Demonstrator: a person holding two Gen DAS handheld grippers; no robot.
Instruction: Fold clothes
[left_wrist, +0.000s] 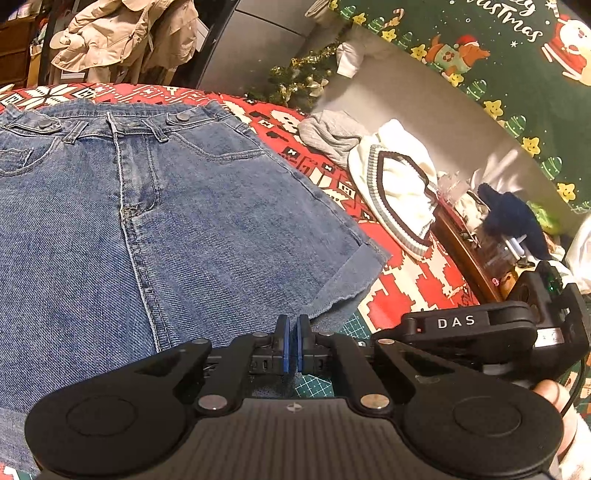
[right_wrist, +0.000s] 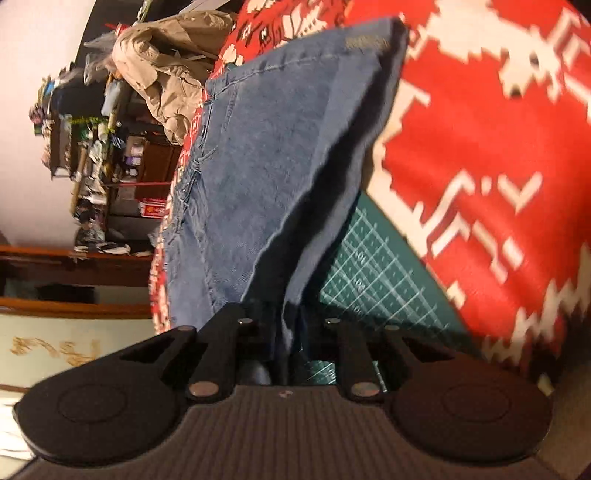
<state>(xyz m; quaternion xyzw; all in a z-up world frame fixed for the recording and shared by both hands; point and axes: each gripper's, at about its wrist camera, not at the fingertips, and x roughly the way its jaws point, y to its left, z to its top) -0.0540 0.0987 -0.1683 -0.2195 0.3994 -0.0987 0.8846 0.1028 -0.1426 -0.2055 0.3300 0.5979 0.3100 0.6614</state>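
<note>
The left gripper (left_wrist: 291, 338) rests over the denim shorts (left_wrist: 166, 221), jaws pressed together on nothing. The right gripper (right_wrist: 291, 332) has its jaws pinching the shorts' hem.

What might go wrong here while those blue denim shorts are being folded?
The right gripper pinches only the hem edge of the blue denim shorts, so the heavy cloth may slip out mid-fold. The left gripper is shut at the near hem with no cloth visible between its blue pads, so that side may lag and fold crooked. The cream knitted vest lies close by and might get dragged along.
</note>
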